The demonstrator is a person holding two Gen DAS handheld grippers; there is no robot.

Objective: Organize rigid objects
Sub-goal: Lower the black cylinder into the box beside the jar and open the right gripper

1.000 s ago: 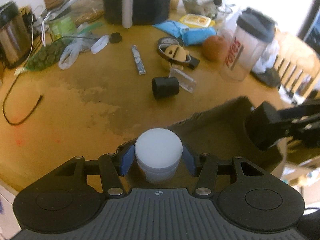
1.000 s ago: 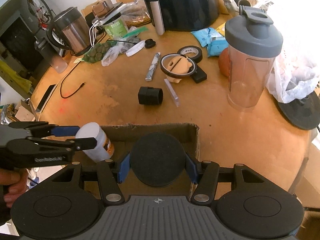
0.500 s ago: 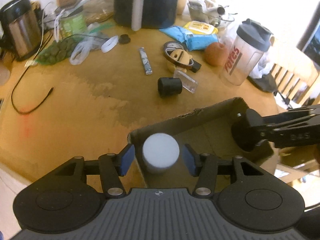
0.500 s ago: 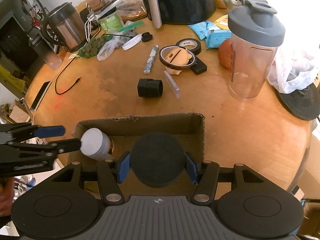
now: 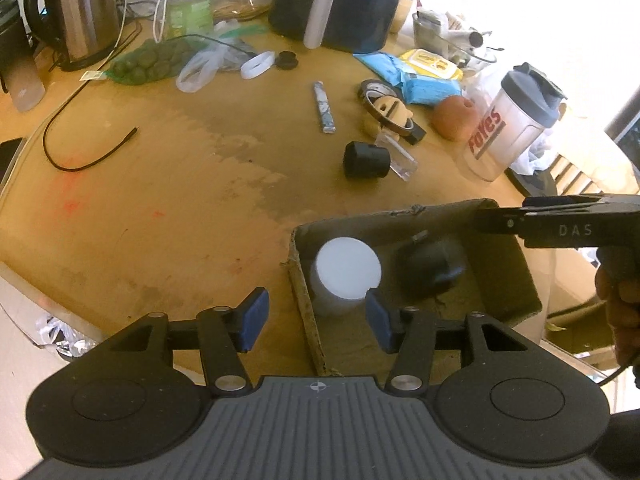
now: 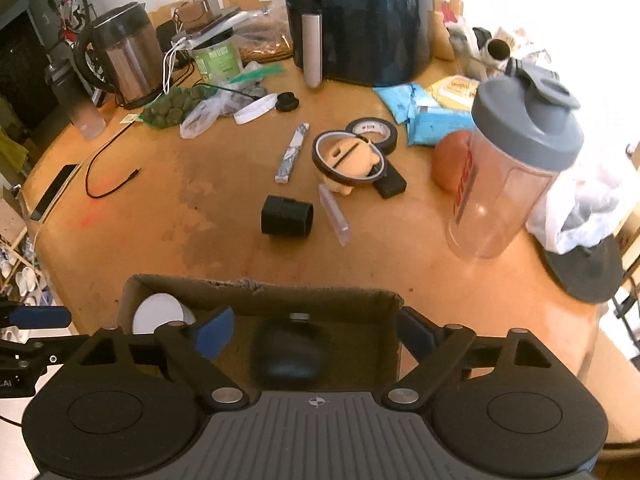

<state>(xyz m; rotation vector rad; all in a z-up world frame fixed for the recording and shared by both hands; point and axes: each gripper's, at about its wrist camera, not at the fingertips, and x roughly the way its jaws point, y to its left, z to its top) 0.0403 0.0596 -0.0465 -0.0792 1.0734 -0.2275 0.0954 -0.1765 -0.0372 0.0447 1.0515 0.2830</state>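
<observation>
A cardboard box (image 5: 500, 248) (image 6: 260, 292) sits at the near table edge. Inside it stand a white-lidded jar (image 5: 346, 270) (image 6: 158, 314) at the left and a round black object (image 5: 434, 266) (image 6: 290, 354) beside it. My left gripper (image 5: 316, 316) is open and empty, above the box's left wall with the jar just ahead. My right gripper (image 6: 316, 336) is open and empty above the black object; it also shows in the left wrist view (image 5: 560, 220). On the table lie a black cylinder (image 6: 286, 216), a clear plastic piece (image 6: 334, 214) and tape rolls (image 6: 372, 132).
A shaker bottle (image 6: 508, 172), an air fryer (image 6: 360, 20), a kettle (image 6: 124, 52), blue packets (image 6: 424, 116), a wrapped bar (image 6: 292, 152), a black cable (image 6: 108, 176) and bags crowd the far table. A chair (image 5: 580, 176) stands to the right.
Both grippers opened. The jar and the black object left the fingers and now sit in the box. Both grippers have pulled up and back.
</observation>
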